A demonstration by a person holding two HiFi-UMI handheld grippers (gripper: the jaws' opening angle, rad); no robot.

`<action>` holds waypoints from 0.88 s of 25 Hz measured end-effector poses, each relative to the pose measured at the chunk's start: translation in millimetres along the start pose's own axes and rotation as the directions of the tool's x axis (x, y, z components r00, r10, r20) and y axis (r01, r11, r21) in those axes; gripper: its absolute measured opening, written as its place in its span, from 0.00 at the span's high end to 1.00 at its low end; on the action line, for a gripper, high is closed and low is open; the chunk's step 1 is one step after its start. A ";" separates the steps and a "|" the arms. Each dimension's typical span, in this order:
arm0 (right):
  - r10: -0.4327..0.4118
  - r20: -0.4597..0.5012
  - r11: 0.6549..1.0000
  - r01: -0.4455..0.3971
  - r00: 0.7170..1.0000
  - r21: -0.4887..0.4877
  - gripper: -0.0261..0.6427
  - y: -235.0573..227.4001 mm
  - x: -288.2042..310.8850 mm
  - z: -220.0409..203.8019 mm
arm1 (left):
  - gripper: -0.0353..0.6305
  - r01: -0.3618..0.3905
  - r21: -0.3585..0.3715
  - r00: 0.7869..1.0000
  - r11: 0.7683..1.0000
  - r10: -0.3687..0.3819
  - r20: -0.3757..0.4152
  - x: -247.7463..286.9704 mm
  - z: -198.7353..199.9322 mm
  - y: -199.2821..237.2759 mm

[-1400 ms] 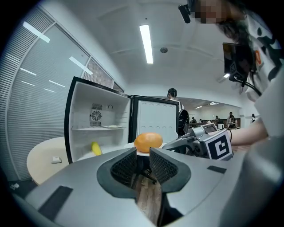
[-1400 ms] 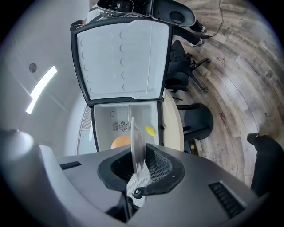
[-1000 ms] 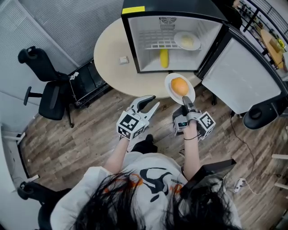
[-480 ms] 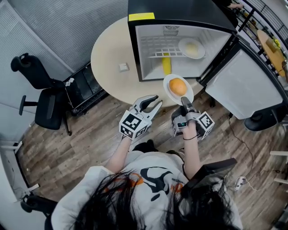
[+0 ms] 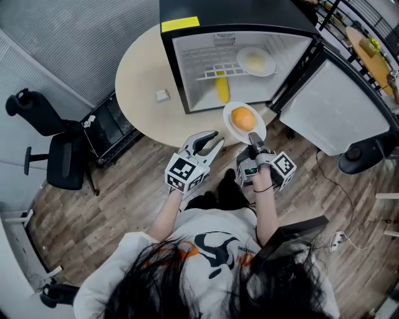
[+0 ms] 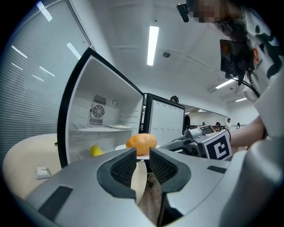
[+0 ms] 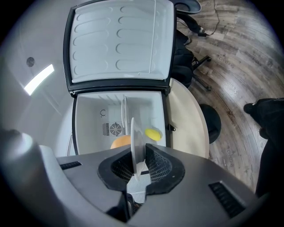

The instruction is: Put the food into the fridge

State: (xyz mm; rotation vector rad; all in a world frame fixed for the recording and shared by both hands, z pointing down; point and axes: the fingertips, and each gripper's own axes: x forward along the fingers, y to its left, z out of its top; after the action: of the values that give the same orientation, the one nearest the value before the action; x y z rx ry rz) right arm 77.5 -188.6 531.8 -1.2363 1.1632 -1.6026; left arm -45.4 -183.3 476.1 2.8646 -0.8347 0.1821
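Plate (image 5: pixel 235 126) and orange (image 5: pixel 242 118) now stand closer to the fridge (image 5: pixel 249 14) than a second ago. The plate's far rim reaches the lower edge of the opening, where earlier a strip of table (image 5: pixel 140 81) showed between them. The left gripper (image 5: pixel 212 141) keeps its place.

Tool state: the right gripper (image 5: pixel 255 141) has its jaws pressed together on the near rim of the plate, at the plate's 6 o'clock. Its own view shows the rim held edge-on between the pads (image 7: pixel 156 165). The left gripper sits at 9 o'clock of the right one, jaws spread, nothing between them.

Task item: the orange rests loose at the plate's centre, outside the cabinet, directly before the opening at 12 o'clock from the person.

Cabinet contents: a yellow fruit (image 5: pixel 221 90) lies on the fridge floor at 11 o'clock of the carried plate. A second plate (image 5: pixel 255 61) with pale food occupies the shelf at 12 to 1 o'clock. The door (image 5: pixel 330 106) is swung wide at 2 o'clock.

Risks, as judged:
- The plate is gripped at one thin edge only, so it may pivot about the pinch. Any tilt would let the unrestrained orange roll off onto the table or the wooden floor.
- A low approach could knock the far rim against the cabinet's lower frame and jolt the orange.
- The shelf's right side is taken and the floor's left side holds the yellow fruit, so a careless entry risks collision with either.
- The idle left gripper gives no support beneath.
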 end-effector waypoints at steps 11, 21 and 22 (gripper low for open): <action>0.006 0.005 1.000 -0.006 1.000 -0.003 0.89 5.5 27.9 15.7 | 0.82 -0.017 -0.005 1.000 1.000 0.017 -0.025 19.4 -11.3 17.6; 0.001 0.013 1.000 -0.001 1.000 -0.002 0.89 -5.2 59.7 44.9 | 0.82 -0.021 -0.033 0.999 0.999 0.022 0.028 47.7 -8.6 32.7; 0.001 0.017 1.000 -0.001 1.000 -0.006 0.89 -6.3 63.5 49.2 | 0.82 -0.018 -0.030 0.999 0.999 0.019 0.028 52.0 -7.6 33.8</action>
State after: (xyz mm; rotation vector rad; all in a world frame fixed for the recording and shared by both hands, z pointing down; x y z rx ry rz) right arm 111.3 -256.4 559.2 -1.2506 1.1584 -1.5857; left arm -20.7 -237.2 495.5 2.8390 -0.8623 0.1307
